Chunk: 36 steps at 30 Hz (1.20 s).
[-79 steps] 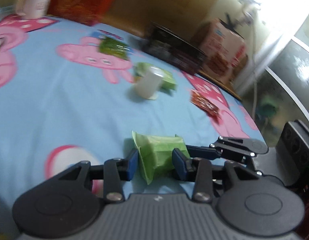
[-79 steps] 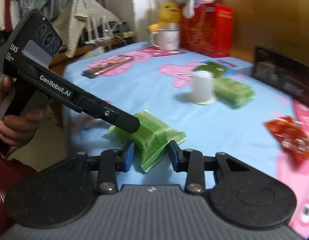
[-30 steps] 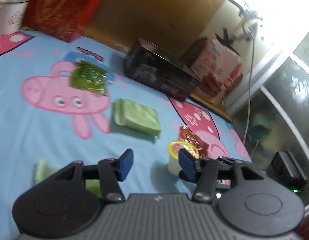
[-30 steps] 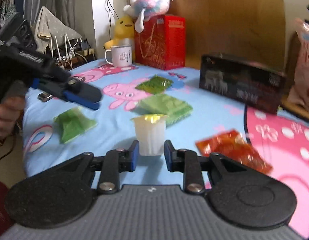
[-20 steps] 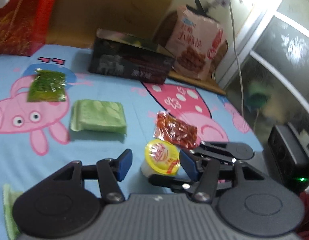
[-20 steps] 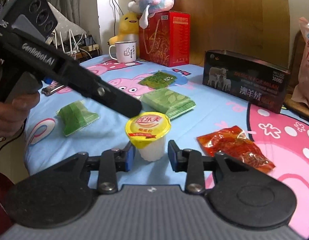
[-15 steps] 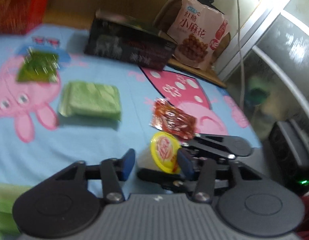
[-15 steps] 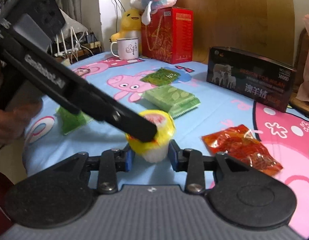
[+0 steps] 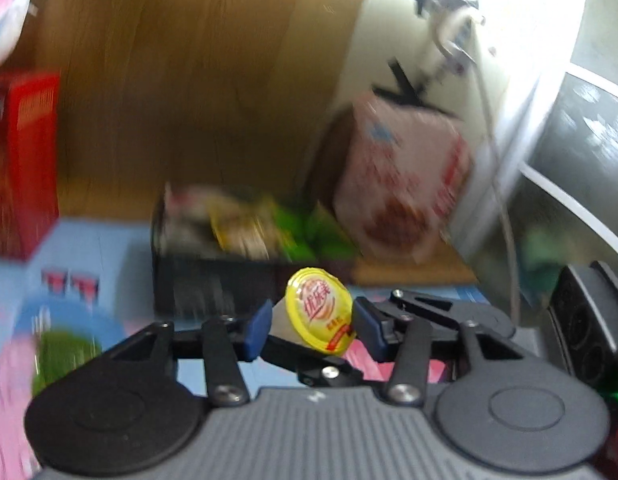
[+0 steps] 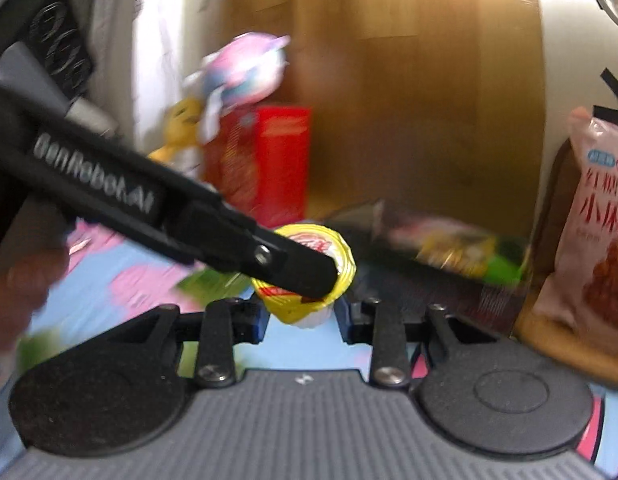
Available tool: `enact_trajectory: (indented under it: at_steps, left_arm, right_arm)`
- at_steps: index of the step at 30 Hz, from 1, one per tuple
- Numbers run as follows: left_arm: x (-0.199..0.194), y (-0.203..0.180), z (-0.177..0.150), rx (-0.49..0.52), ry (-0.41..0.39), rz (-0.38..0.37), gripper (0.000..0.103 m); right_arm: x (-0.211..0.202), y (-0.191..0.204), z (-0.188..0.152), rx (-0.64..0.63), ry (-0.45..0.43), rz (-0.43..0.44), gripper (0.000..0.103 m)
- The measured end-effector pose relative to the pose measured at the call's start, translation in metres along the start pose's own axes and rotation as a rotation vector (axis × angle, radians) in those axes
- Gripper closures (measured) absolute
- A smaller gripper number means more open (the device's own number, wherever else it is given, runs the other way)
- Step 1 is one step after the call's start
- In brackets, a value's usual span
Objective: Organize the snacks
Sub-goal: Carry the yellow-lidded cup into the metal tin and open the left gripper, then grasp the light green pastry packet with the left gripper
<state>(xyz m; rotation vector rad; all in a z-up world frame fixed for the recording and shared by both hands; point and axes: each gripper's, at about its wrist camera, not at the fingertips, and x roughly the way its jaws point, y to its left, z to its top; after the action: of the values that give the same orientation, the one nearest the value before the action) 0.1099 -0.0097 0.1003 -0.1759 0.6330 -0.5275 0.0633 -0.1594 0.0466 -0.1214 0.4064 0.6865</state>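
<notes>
Lifted off the blue cartoon-pig tablecloth (image 9: 89,256), the jelly cup (image 9: 319,310) now hangs in the air, where half a second ago it sat low near the cloth. Right gripper (image 10: 303,316) is clamped on the cup's pale body, yellow foil lid tilted. Left gripper (image 9: 313,330) frames the lid, its fingers spread and not touching it; one finger crosses above the lid in the right view. Ahead, beyond both claws, the black box (image 9: 213,280) has come much closer; blurred packets seem to lie inside, probably the cup's destination.
</notes>
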Motion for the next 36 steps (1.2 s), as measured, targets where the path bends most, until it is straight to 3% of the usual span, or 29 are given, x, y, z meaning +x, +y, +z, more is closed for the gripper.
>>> enact_trajectory:
  at_steps: [4, 7, 10, 13, 17, 24, 27, 28, 29, 30, 31, 33, 36]
  left_arm:
    - [0.039, 0.014, 0.034, -0.017, -0.024, 0.093, 0.052]
    - [0.064, 0.028, 0.045, -0.040, 0.002, 0.168, 0.043]
    - [0.067, 0.040, 0.043, -0.046, 0.012, 0.205, 0.040]
    - [0.048, 0.052, 0.031, -0.061, -0.012, 0.179, 0.031]
    - [0.001, 0.070, 0.008, -0.115, -0.011, 0.123, 0.031]
    - [-0.034, 0.084, -0.058, -0.173, 0.110, 0.173, 0.030]
    - [-0.025, 0.090, -0.079, -0.234, 0.176, 0.191, 0.034]
    - [-0.025, 0.090, -0.083, -0.246, 0.165, 0.193, 0.035]
    - [-0.026, 0.087, -0.085, -0.241, 0.156, 0.200, 0.045]
    - [-0.025, 0.086, -0.086, -0.249, 0.173, 0.177, 0.052]
    - [-0.028, 0.084, -0.089, -0.263, 0.178, 0.152, 0.059]
    - [-0.030, 0.076, -0.092, -0.287, 0.204, 0.110, 0.058]
    - [-0.041, 0.053, -0.101, -0.212, 0.192, 0.109, 0.058]
  right_arm:
    - [0.048, -0.031, 0.031, 0.069, 0.013, -0.023, 0.066]
    - [0.081, -0.046, 0.038, 0.117, 0.048, -0.031, 0.064]
    - [0.095, -0.049, 0.038, 0.105, 0.076, -0.067, 0.055]
    - [0.077, -0.047, 0.033, 0.102, 0.033, -0.078, 0.051]
    - [0.042, -0.039, 0.020, 0.105, 0.005, -0.056, 0.051]
    - [-0.002, -0.005, -0.016, 0.176, 0.125, 0.117, 0.047]
    - [0.002, 0.014, -0.030, 0.154, 0.214, 0.144, 0.044]
    - [0.005, 0.020, -0.034, 0.148, 0.240, 0.143, 0.044]
    - [0.007, 0.025, -0.037, 0.149, 0.254, 0.147, 0.046]
    - [0.009, 0.029, -0.038, 0.148, 0.264, 0.166, 0.051]
    - [0.011, 0.034, -0.039, 0.141, 0.275, 0.183, 0.066]
    - [0.009, 0.046, -0.041, 0.116, 0.280, 0.155, 0.070]
    - [-0.011, 0.055, -0.044, 0.106, 0.273, 0.139, 0.070]
